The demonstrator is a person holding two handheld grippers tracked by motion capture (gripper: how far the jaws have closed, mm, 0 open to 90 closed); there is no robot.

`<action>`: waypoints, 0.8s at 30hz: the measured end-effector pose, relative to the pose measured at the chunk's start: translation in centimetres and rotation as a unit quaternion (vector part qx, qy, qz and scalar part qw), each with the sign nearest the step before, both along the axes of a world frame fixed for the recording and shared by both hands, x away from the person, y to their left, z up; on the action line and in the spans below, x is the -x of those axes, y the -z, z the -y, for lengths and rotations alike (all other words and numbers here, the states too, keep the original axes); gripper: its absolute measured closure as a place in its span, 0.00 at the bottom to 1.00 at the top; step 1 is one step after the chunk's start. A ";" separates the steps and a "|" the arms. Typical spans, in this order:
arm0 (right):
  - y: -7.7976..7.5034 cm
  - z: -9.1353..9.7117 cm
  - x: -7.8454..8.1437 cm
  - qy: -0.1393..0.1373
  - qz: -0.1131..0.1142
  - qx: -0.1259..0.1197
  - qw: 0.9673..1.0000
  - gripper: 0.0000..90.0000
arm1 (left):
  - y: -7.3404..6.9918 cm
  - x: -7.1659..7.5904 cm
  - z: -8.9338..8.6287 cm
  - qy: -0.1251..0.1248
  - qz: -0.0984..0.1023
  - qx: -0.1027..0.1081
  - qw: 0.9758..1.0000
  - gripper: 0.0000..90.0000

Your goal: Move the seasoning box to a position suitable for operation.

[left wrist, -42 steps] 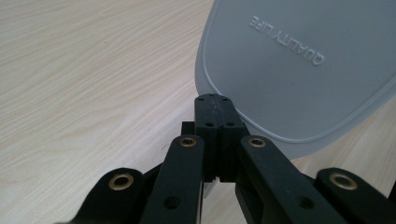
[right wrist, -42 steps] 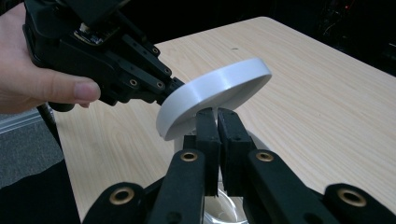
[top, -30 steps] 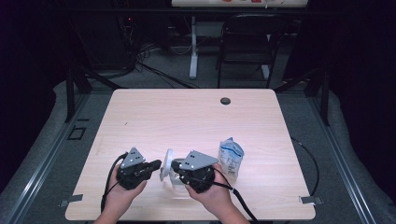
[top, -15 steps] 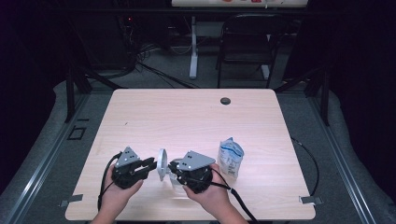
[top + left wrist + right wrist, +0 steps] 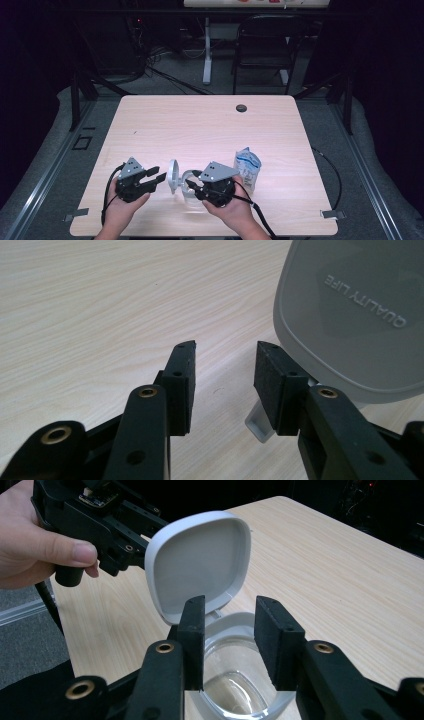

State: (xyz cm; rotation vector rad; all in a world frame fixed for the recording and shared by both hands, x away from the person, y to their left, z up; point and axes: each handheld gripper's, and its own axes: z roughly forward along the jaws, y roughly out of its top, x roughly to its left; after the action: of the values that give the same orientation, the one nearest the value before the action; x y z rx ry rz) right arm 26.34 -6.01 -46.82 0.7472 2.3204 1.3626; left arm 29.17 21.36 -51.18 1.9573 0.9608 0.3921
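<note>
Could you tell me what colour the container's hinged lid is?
Light grey lid, shown best in the right gripper view.

A recording lab: a bare wooden counter (image 5: 200,130) in a dark room, cables (image 5: 165,75) and a folding chair (image 5: 262,50) at twelve o'clock.

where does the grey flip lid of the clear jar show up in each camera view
High view: the lid stands open between the two grippers, near the table's front edge.
Left gripper view: upper right, its lettered outer face.
Right gripper view: upper middle, its hollow inner face, above the jar.
Shared landmark: the light wooden table.
</note>
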 end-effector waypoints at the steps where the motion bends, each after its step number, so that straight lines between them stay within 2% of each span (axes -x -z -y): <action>1: 0.0 0.2 0.1 -0.001 -0.001 0.002 1.000 0.72 | 0.0 0.0 0.0 -0.001 -0.001 0.001 1.000 0.67; 6: 0.2 0.9 0.4 0.002 -0.001 -0.001 1.000 0.69 | 0.1 0.2 -0.4 -0.004 -0.006 -0.002 1.000 0.66; 10: 0.4 1.5 0.9 0.005 0.003 -0.006 1.000 0.67 | 0.1 0.2 -0.6 -0.011 -0.003 0.004 1.000 0.66; 17: 0.5 3.2 2.2 0.017 0.021 -0.010 1.000 0.64 | 0.0 0.3 -0.7 -0.007 0.000 0.003 1.000 0.66; 24: 0.6 5.7 2.8 0.050 0.032 -0.018 0.998 0.61 | -0.1 0.1 -1.5 -0.007 -0.002 0.008 1.000 0.66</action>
State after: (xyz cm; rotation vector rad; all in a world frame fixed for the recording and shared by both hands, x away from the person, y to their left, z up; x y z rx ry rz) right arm 23.59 -11.69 -47.46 0.8077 2.1856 1.3663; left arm 29.03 22.81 -51.04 1.9377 0.9779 0.3870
